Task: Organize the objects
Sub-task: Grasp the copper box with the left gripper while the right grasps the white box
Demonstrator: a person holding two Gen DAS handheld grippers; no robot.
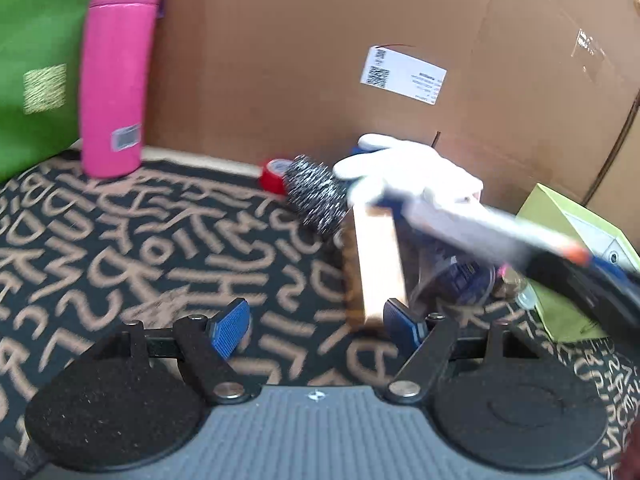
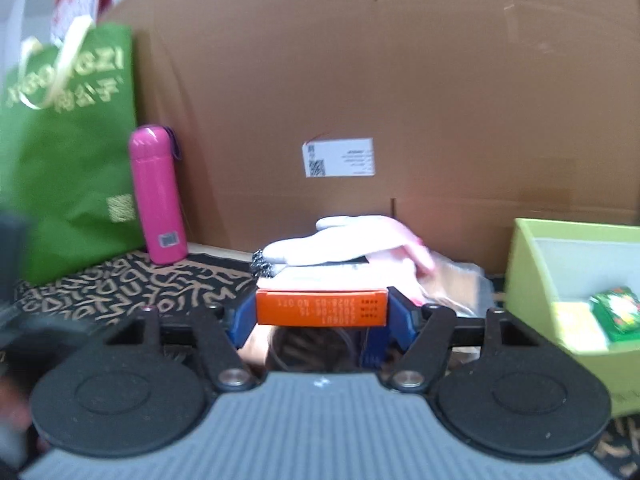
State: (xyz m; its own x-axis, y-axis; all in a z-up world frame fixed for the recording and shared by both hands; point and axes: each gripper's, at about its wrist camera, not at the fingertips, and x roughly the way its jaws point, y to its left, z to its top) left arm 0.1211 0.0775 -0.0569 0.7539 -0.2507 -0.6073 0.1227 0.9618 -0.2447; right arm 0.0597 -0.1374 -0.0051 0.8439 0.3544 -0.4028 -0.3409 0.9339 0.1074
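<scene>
In the right wrist view my right gripper (image 2: pixel 322 314) is shut on a flat box with an orange end (image 2: pixel 322 306), blue pads pressing both sides. A white glove (image 2: pixel 340 246) lies over the box's far part, with a steel scrubber (image 2: pixel 262 266) just left of it. The left wrist view shows that box (image 1: pixel 480 224) blurred, held by the right gripper (image 1: pixel 580 260) coming in from the right, glove (image 1: pixel 404 172) on top. My left gripper (image 1: pixel 316 328) stands open over the patterned mat. A tan upright block (image 1: pixel 374 264) stands just ahead of its right fingertip (image 1: pixel 400 322).
A pink bottle (image 1: pixel 116 68) and a green paper bag (image 1: pixel 36 60) stand at the back left against a large cardboard box (image 1: pixel 320 40). A red tape roll (image 1: pixel 274 176) lies beside the scrubber (image 1: pixel 316 192). A light green open box (image 2: pixel 560 264) holding a small green packet (image 2: pixel 616 312) sits at right.
</scene>
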